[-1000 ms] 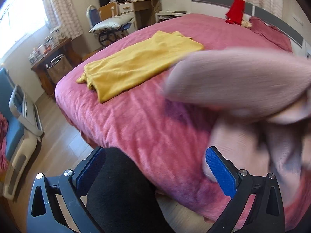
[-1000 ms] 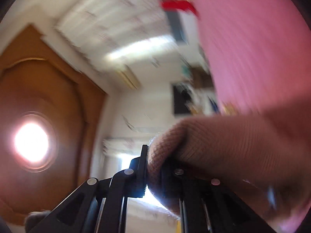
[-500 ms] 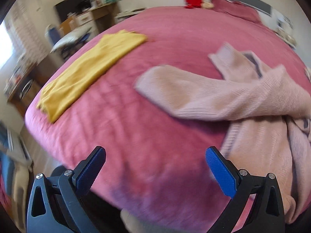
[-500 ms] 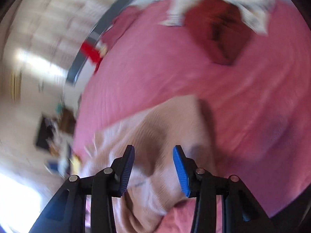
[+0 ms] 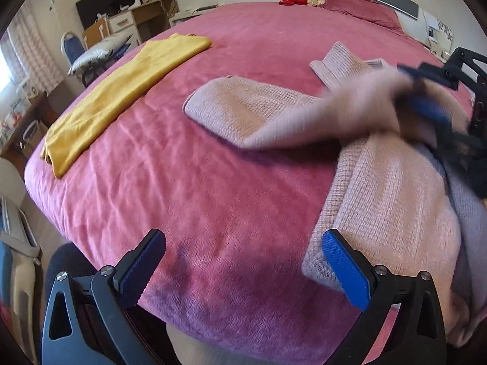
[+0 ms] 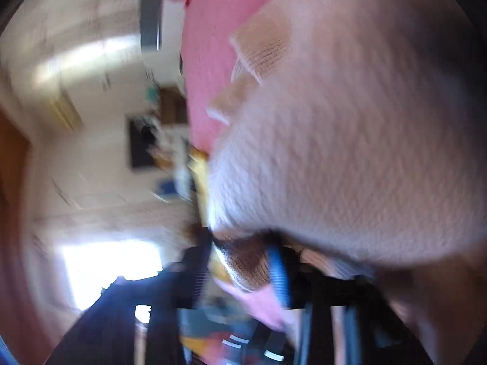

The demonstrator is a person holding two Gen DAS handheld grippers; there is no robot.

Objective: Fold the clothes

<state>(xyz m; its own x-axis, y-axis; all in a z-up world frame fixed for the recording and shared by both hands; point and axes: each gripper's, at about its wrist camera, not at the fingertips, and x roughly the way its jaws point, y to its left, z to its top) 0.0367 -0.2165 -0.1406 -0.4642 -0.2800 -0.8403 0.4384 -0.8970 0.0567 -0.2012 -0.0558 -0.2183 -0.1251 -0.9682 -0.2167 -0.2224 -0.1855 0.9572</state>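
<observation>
On a pink bed (image 5: pixel 188 182), the right claw (image 5: pixel 426 106) is closing on a sleeve of the pink sweater (image 5: pixel 389 188) at right, apparently to fold it, while the left claw (image 5: pixel 243 261) hangs released over the near edge.

No text legible (right view blurred).

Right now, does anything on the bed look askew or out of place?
The pink knit sweater lies unfolded and bunched, one sleeve stretched across the bedspread. The right gripper, jaws closing on knit, lifts part. The yellow garment lies flat.
</observation>
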